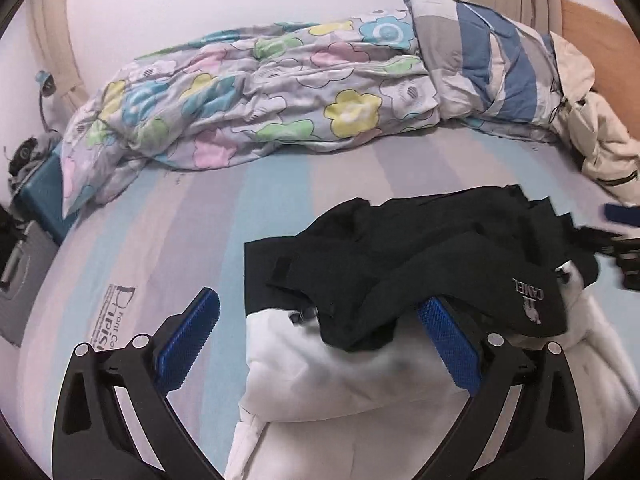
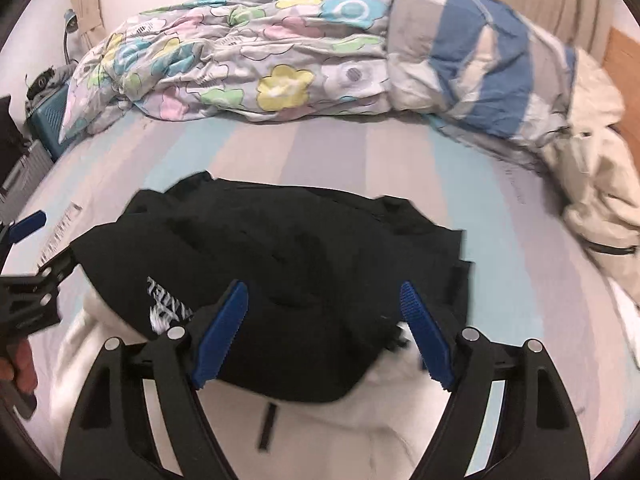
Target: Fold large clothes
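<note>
Jacket (image 1: 400,252) first: I see a black and white one heaped on the striped sheet (image 1: 192,216) at the near side of the bed, black part bunched on top, white part spread below toward my cameras. White lettering (image 1: 530,294) shows on a black fold near the right of the left wrist view; in the right wrist view the same print sits at the left.

My left gripper (image 1: 318,340) stands wide, and I cannot see it pinching anything. Its left pad (image 1: 188,344) hangs over bare sheet, while its right pad (image 1: 448,344) lies against the white cloth with a black fold draped over its tip. My right gripper (image 2: 324,336) is fairly wide too, with the black heap showing between the blue pads and neither pad visibly pressing on it; the view is blurred, so contact is hard to judge. At the left edge of that view a hand (image 2: 20,364) grips the other tool.

Beyond the jacket, a flowered quilt (image 1: 248,92) lies rumpled along the far side, touching a blue and grey checked pillow (image 1: 488,64). A cream coat (image 1: 600,140) is crumpled at the right edge, well apart from the jacket.
</note>
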A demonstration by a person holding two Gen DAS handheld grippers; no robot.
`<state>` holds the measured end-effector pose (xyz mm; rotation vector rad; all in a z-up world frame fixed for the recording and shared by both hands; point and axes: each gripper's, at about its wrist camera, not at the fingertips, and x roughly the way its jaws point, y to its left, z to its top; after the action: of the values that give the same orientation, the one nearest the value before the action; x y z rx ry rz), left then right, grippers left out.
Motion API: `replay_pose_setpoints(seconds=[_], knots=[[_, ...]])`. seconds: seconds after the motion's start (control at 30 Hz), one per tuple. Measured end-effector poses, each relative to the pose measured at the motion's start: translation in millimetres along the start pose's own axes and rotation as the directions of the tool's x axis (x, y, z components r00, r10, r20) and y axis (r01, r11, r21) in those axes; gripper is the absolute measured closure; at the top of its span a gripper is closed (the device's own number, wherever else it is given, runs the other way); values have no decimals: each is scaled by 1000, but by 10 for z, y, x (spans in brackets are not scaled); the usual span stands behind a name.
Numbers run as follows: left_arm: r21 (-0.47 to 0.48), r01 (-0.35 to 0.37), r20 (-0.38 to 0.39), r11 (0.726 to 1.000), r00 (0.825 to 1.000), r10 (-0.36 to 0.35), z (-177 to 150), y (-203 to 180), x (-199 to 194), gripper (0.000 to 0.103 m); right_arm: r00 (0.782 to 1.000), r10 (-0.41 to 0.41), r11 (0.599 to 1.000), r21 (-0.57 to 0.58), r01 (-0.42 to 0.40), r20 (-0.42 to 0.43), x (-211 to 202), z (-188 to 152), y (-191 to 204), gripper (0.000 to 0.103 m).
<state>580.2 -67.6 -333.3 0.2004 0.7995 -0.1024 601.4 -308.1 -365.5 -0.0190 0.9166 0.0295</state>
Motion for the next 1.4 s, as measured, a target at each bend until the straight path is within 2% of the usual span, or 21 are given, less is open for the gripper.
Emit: replay_pose_setpoints(seconds=[0.13, 0.27, 0.43, 0.53, 0.67, 0.73, 0.83, 0.97, 1.17, 1.4], knots=[[34, 8, -8, 999, 1000, -8, -32, 108, -196, 6, 998, 12, 1000, -20, -14, -62, 296, 33, 100, 32], [51, -4, -10, 999, 1000, 4, -187, 168, -294, 6, 988, 21, 999, -40, -28, -150, 547, -235, 196, 37], [36, 45, -24, 998, 999, -44, -243, 28, -12, 6, 979, -1, 998, -57, -11, -204, 640, -531, 209, 39], [28, 93, 2, 995, 996, -93, -93, -144, 143, 6, 990, 4, 1000, -16, -6, -144, 417, -384, 118, 39], [59, 177, 48, 982, 983, -180, 226, -451, 319, 6, 998, -9, 1000, -21, 8, -56, 273, 57, 37, 37], [55, 203, 39, 978, 978, -205, 334, -560, 472, 6, 999, -20, 1000, -22, 19, -45, 392, 216, -3, 37], [36, 239, 10, 970, 971, -239, 390, -680, 796, 6, 997, -29, 999, -20, 27, -78, 673, 263, -38, 37], [30, 242, -53, 970, 969, -240, 220, -764, 1101, 6, 992, -18, 1000, -16, 16, -125, 890, 111, -72, 37], [39, 246, -122, 968, 963, -240, -134, -792, 1225, 6, 984, -15, 1000, -5, 14, -175, 983, -273, -96, 37], [47, 233, -155, 971, 962, -224, -435, -871, 1236, 5, 974, 0, 998, 54, 13, -226, 1022, -632, -113, 37]])
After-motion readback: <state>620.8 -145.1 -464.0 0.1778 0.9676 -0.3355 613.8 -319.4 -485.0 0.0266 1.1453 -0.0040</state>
